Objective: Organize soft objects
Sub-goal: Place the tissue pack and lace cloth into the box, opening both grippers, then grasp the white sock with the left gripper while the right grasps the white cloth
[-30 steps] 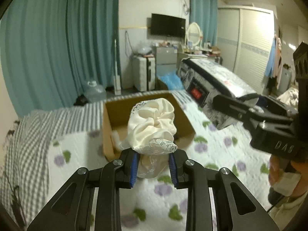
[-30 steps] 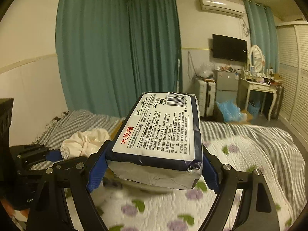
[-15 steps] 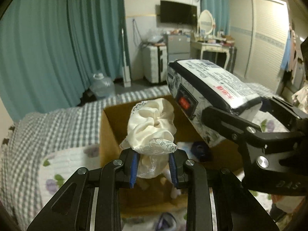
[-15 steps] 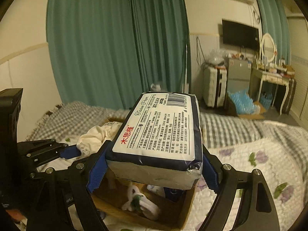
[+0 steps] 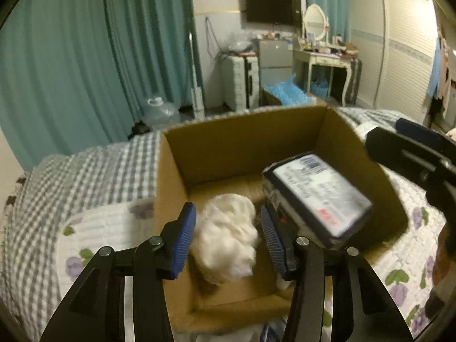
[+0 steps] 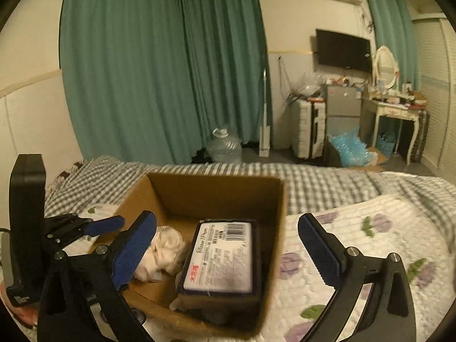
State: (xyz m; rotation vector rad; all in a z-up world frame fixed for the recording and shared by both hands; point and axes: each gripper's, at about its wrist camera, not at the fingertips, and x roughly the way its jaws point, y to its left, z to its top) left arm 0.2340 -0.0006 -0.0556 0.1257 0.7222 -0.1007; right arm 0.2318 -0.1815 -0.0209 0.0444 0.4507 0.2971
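An open cardboard box [image 5: 228, 145] stands on the bed; it also shows in the right wrist view [image 6: 216, 188]. A cream cloth bundle [image 5: 228, 236] lies inside it at the left, seen too in the right wrist view [image 6: 162, 252]. A navy-and-white tissue pack [image 5: 319, 196] lies inside at the right, also in the right wrist view [image 6: 222, 259]. My left gripper [image 5: 228, 236] is open, its jaws apart on either side of the cloth above the box. My right gripper [image 6: 228, 250] is open and empty above the tissue pack.
The bed has a white quilt with purple flowers [image 6: 356, 245] and a grey checked blanket [image 5: 62, 188]. Teal curtains [image 6: 159, 79] hang behind. A water jug [image 6: 225, 145], a suitcase [image 6: 307, 128] and a dressing table [image 6: 396, 114] stand on the floor beyond the bed.
Both grippers moved over the box and opened. The cloth dropped from the left gripper into the box. The tissue pack dropped from the right gripper into the box.
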